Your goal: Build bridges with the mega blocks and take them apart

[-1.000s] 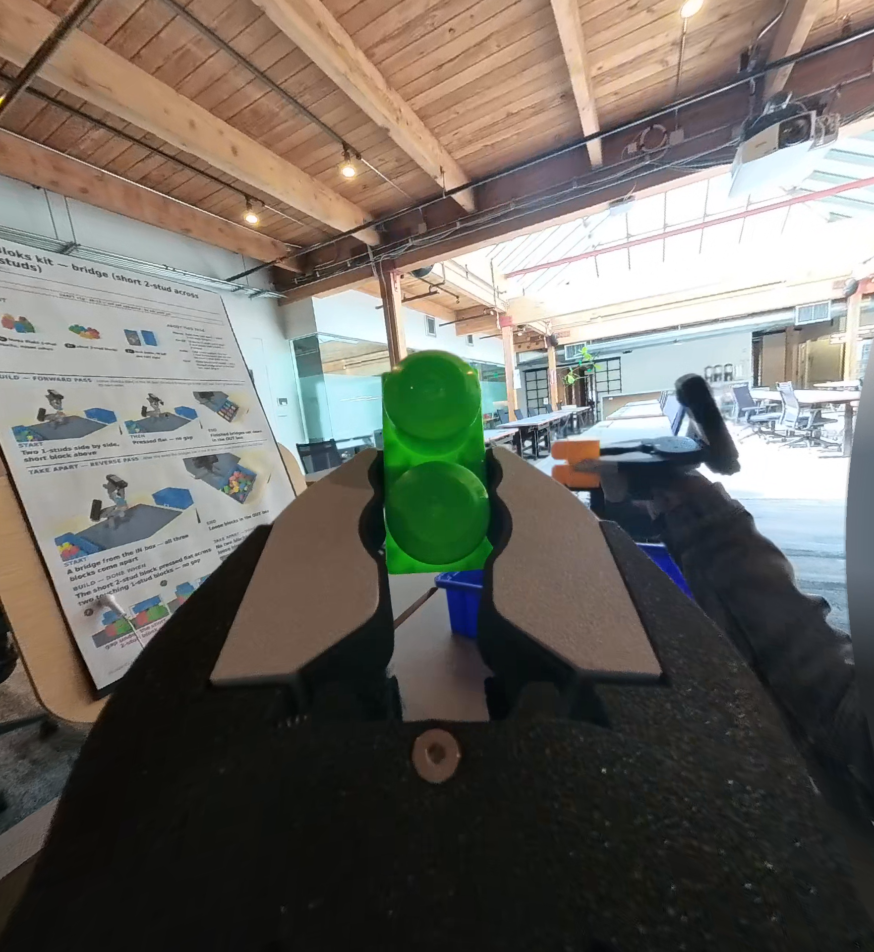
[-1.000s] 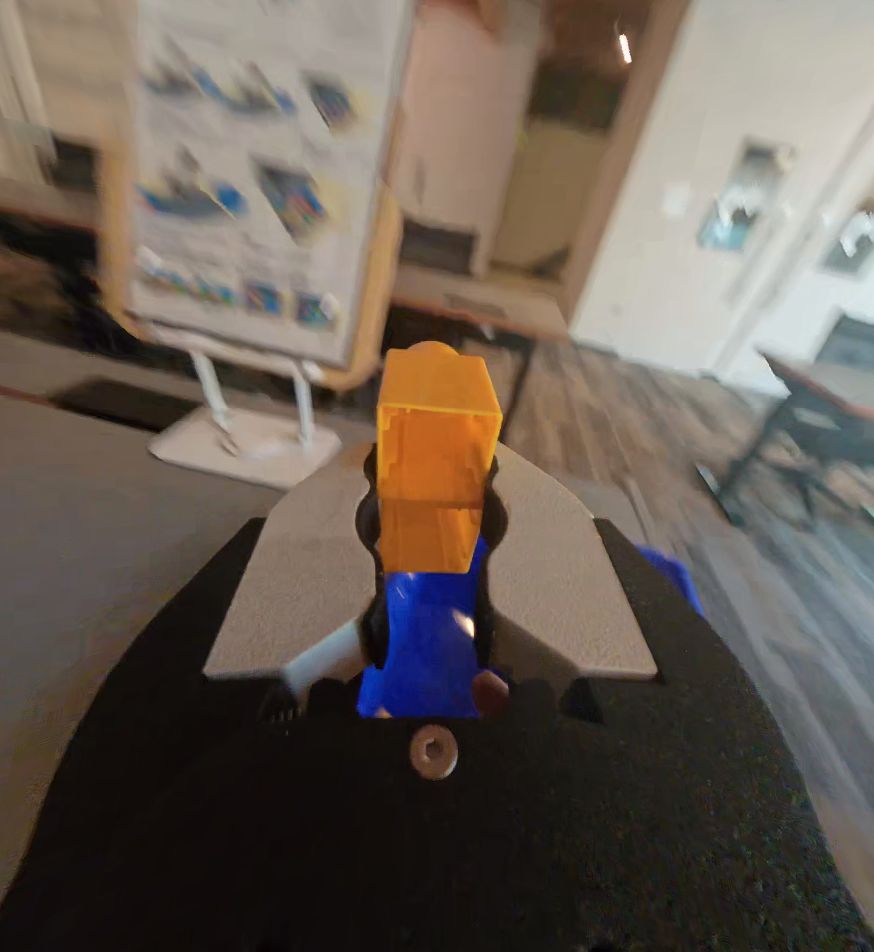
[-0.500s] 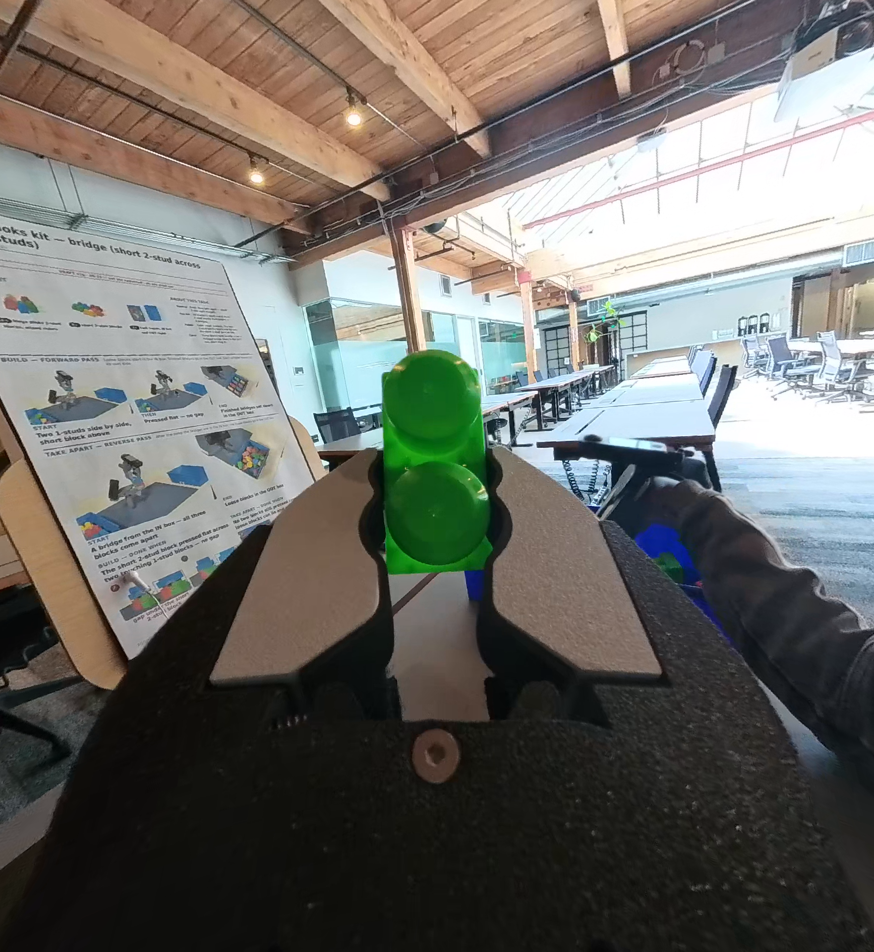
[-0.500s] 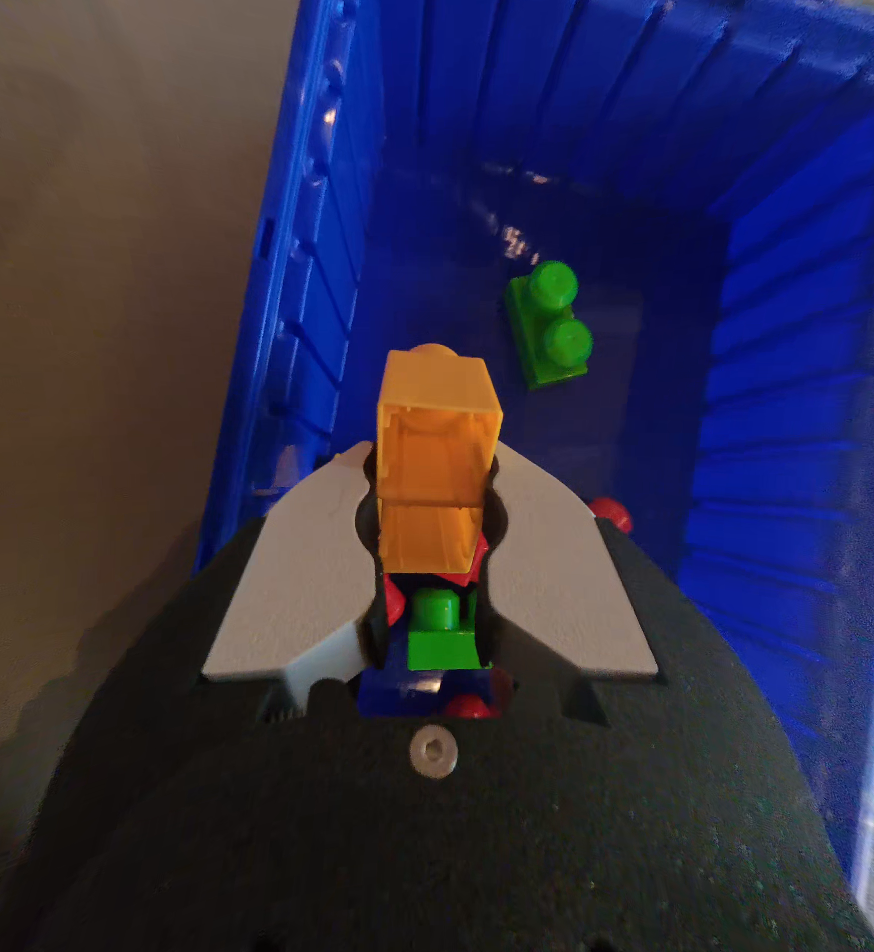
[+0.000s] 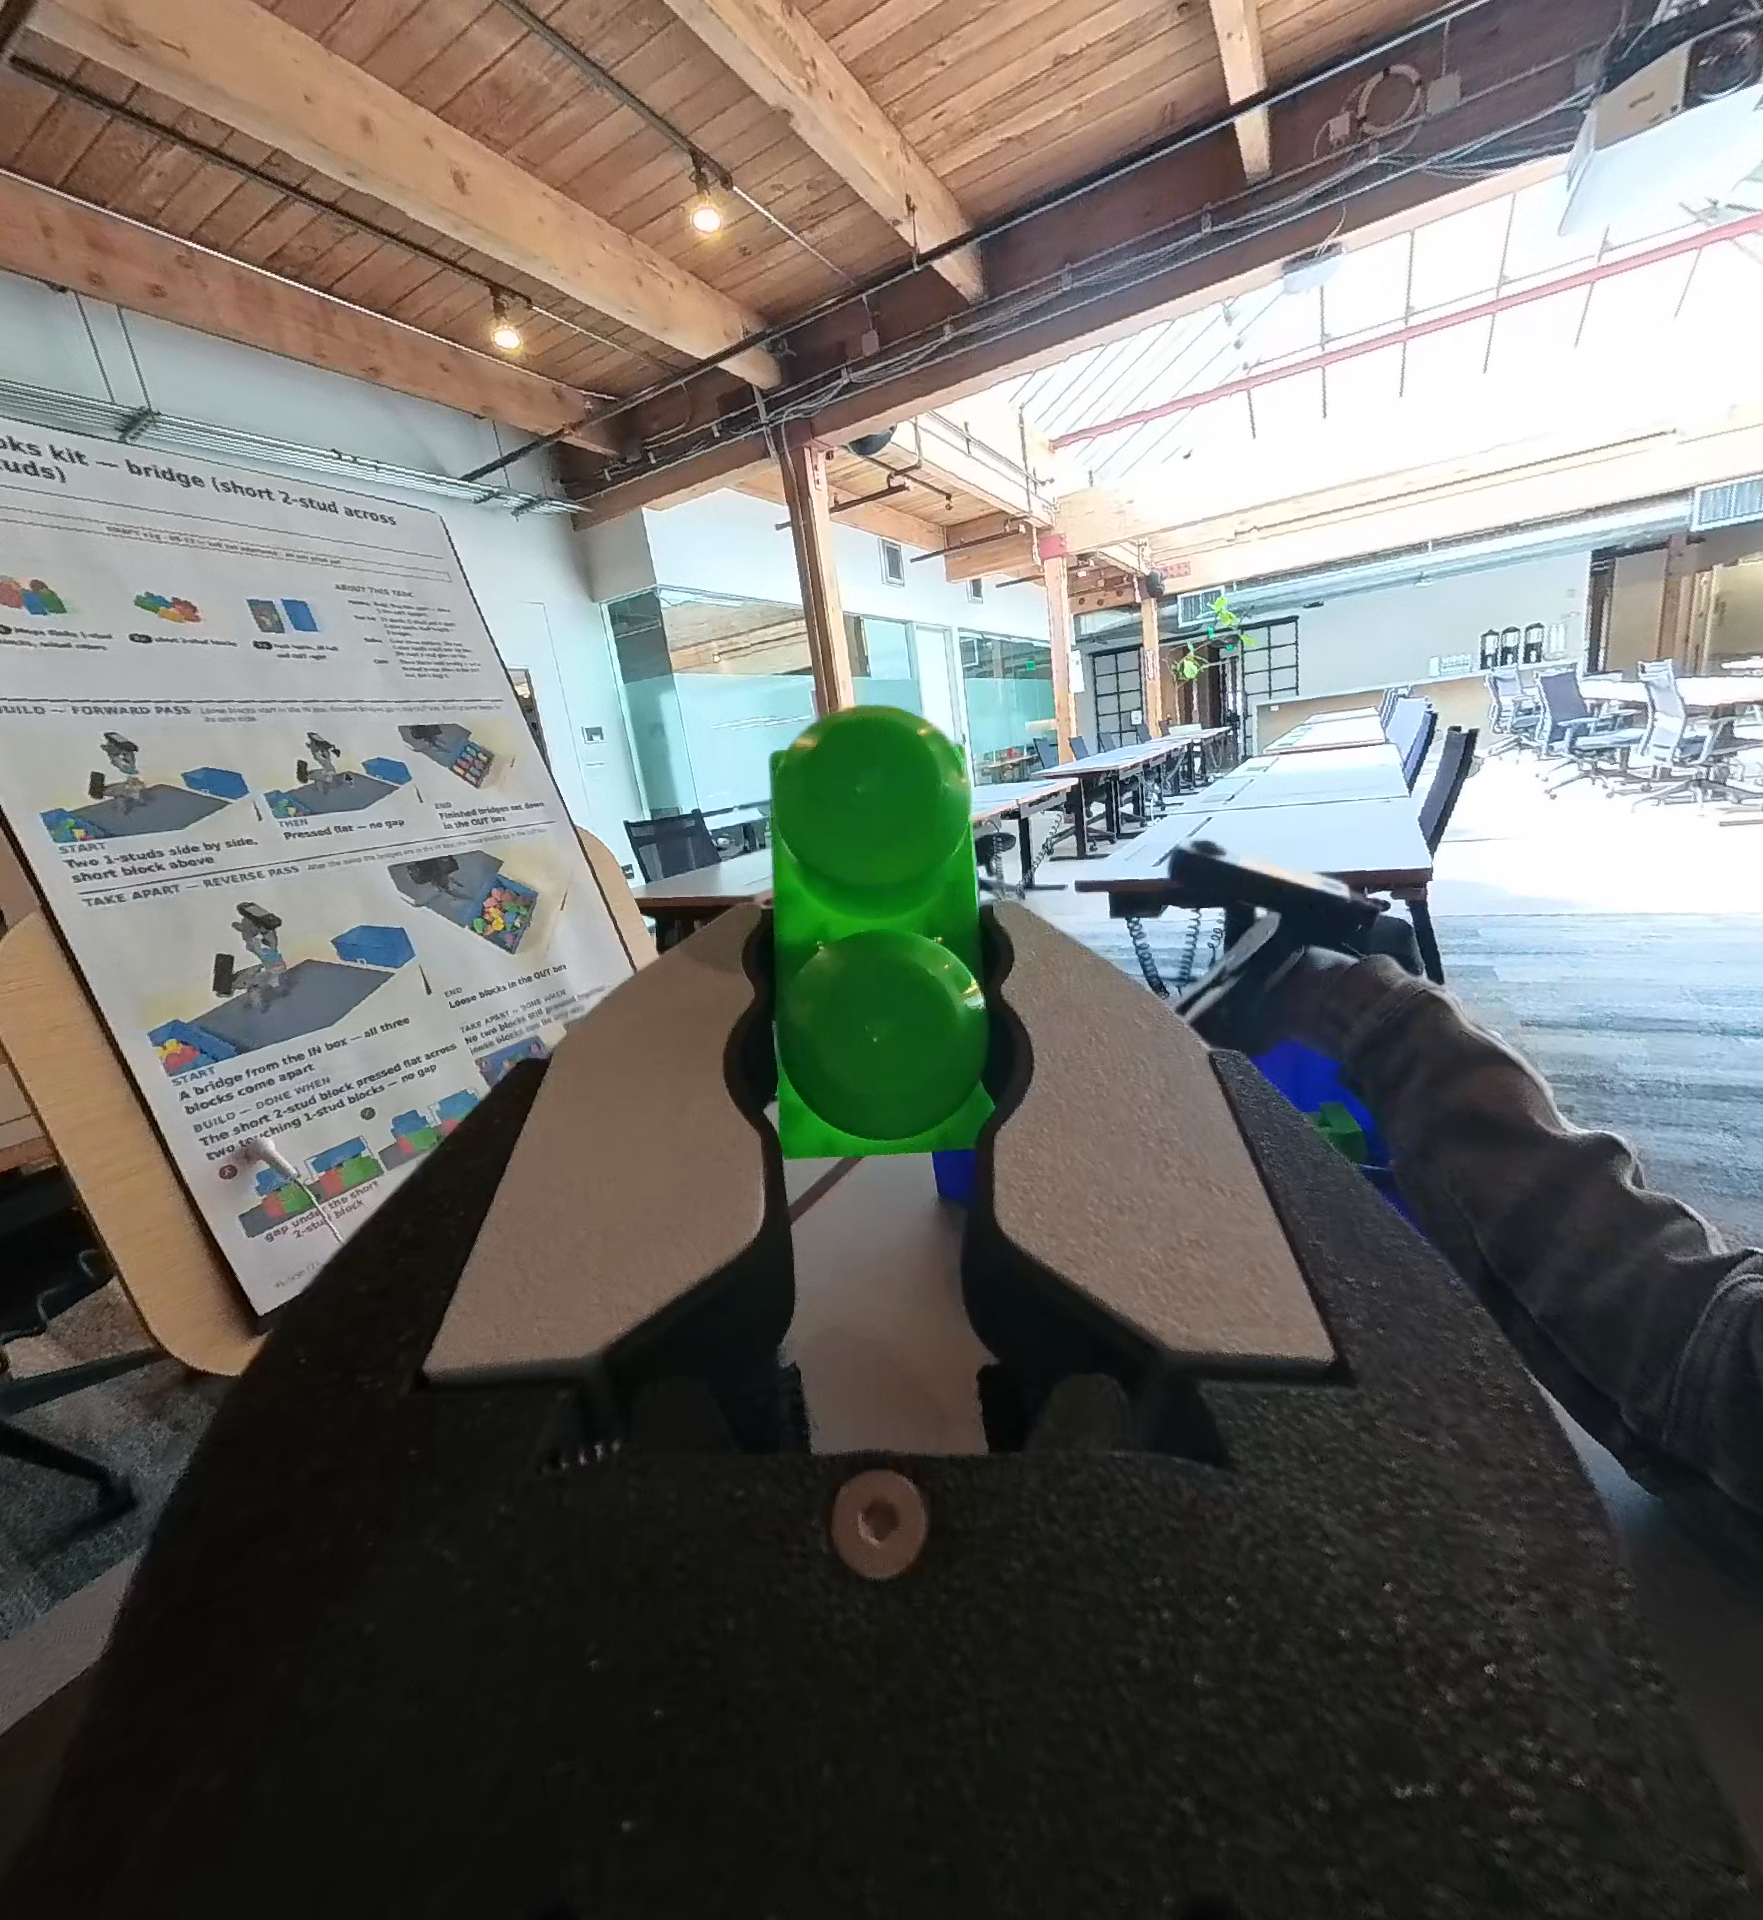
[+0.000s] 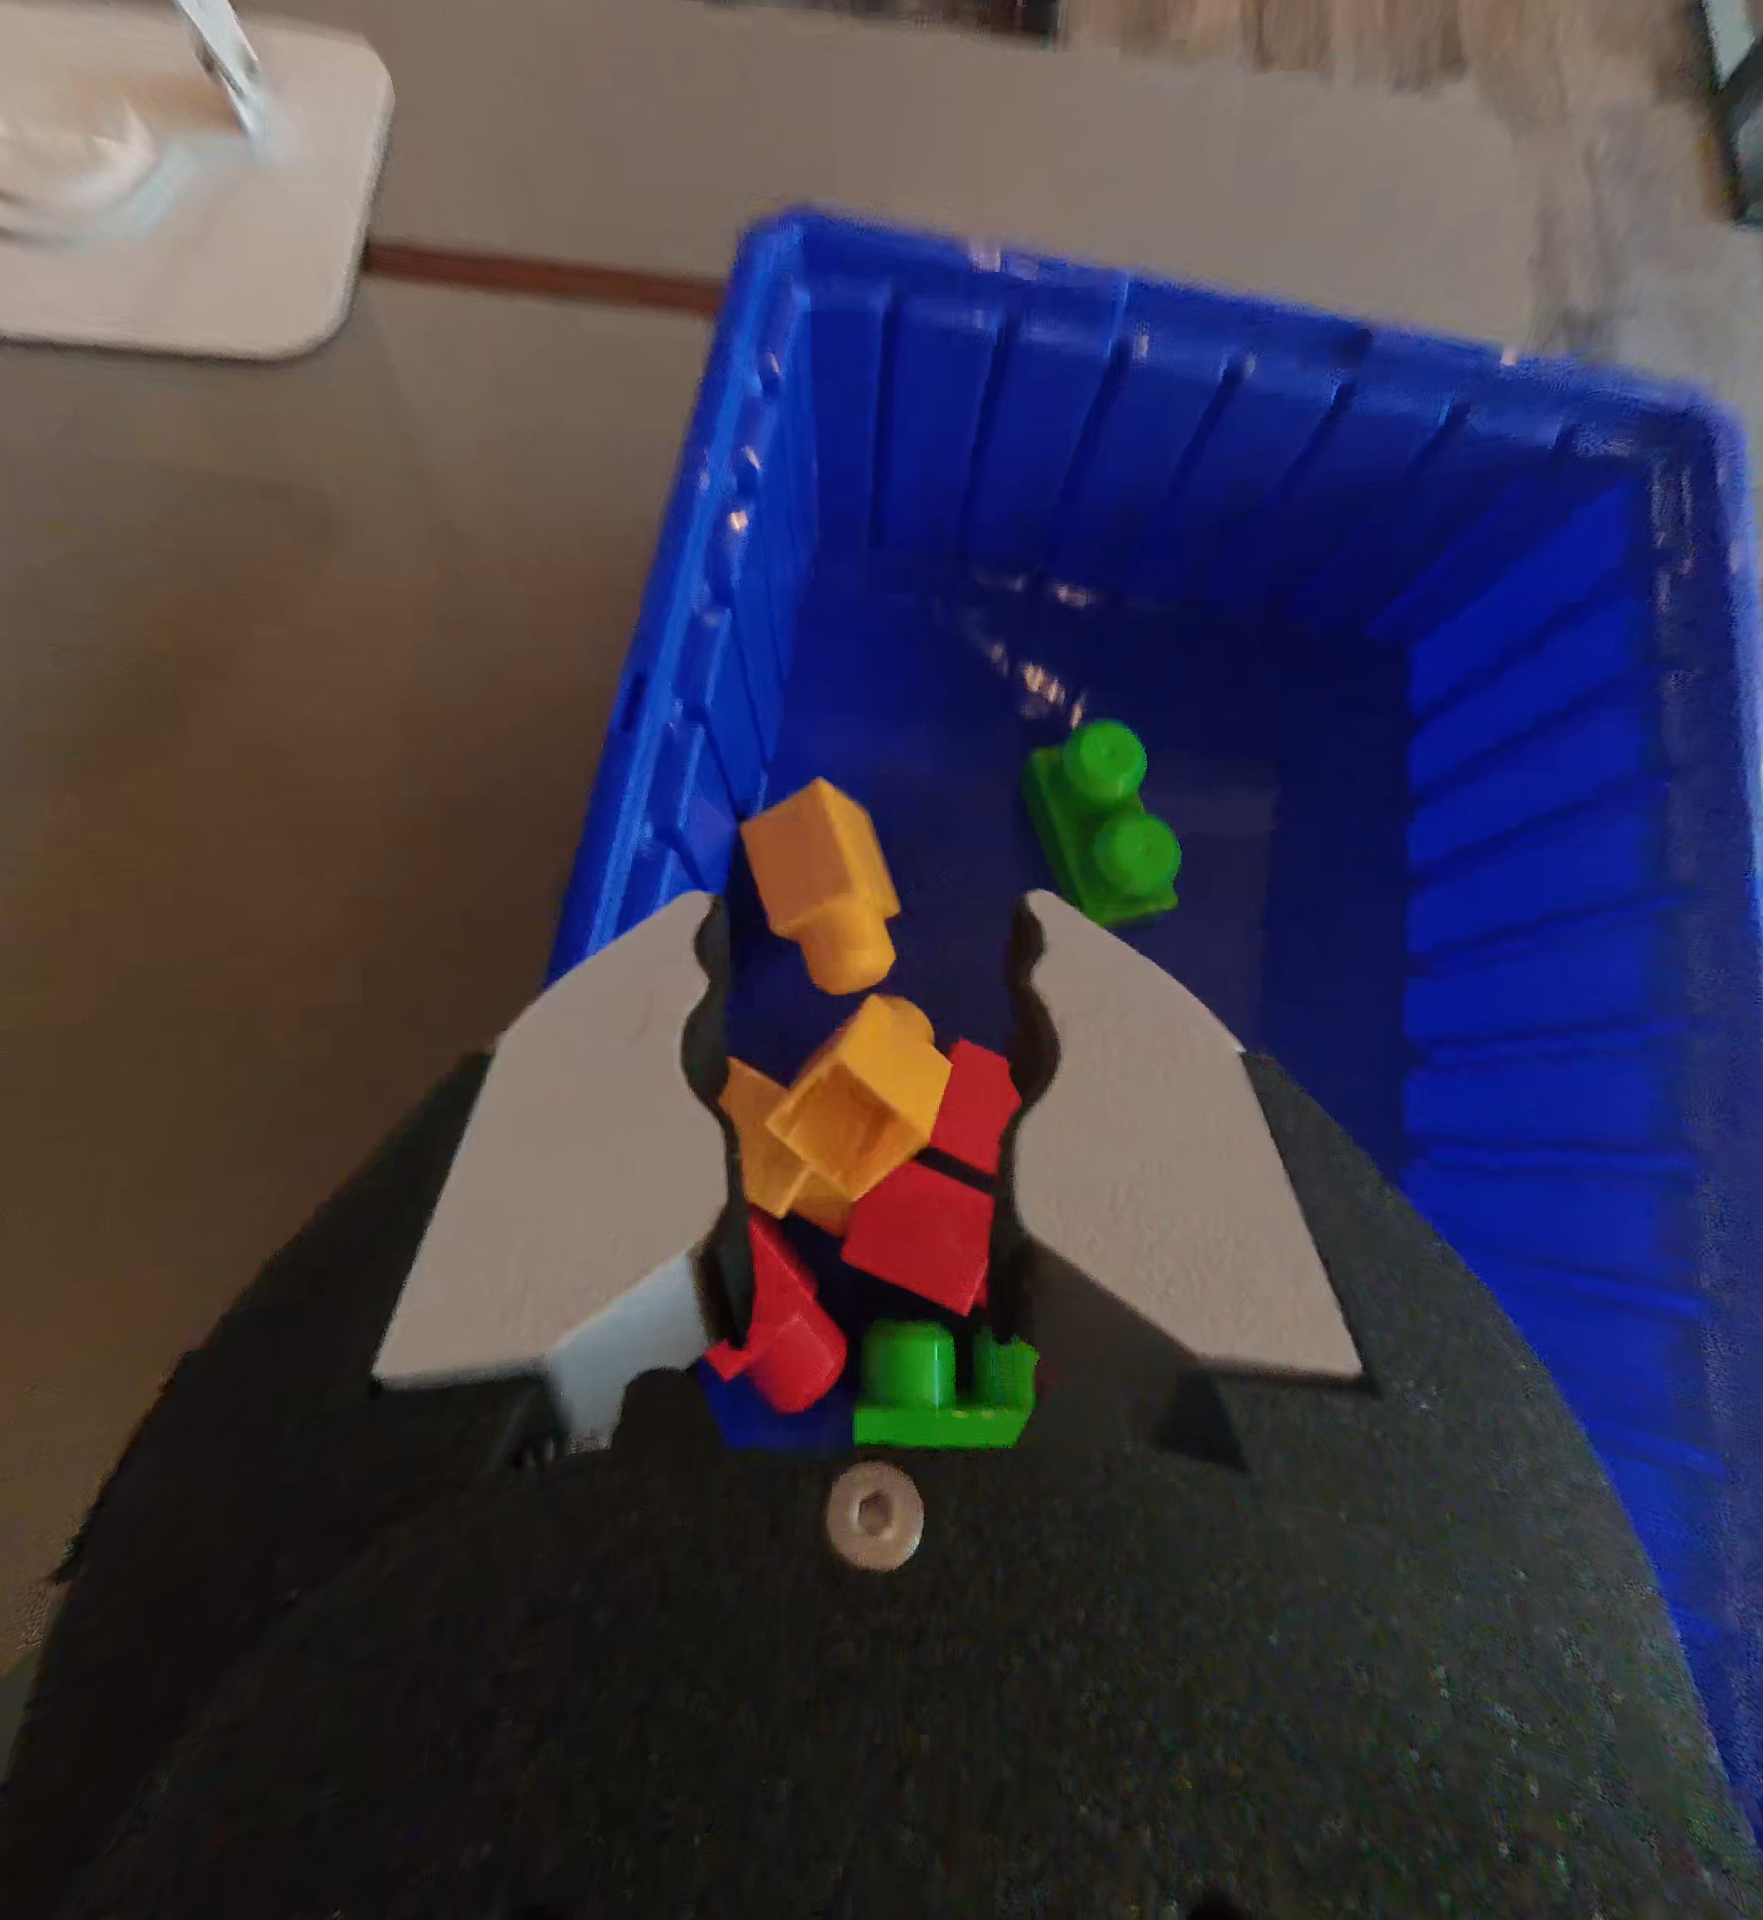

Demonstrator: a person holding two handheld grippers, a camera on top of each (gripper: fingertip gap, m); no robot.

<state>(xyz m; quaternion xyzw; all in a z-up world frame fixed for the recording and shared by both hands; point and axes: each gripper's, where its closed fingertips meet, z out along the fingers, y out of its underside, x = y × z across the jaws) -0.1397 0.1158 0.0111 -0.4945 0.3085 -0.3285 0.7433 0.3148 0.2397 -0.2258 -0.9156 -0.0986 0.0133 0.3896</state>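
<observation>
Left wrist view first: left gripper [image 5: 879,1023] clamped on a green two-stud block [image 5: 877,966], studs facing the camera, raised above the table; instruction poster [image 5: 233,831] at left; sleeved arm [image 5: 1542,1226] at right. Right wrist view: right gripper [image 6: 869,1049] spread and empty above the blue bin [image 6: 1542,935]; an orange one-stud block [image 6: 823,885] lies tilted inside near orange, red and green blocks; another green two-stud piece [image 6: 1102,826] lies apart.

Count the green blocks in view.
3. One two-stud green block in the left gripper; one on the blue bin floor; one at its near end. Others may be hidden.
</observation>
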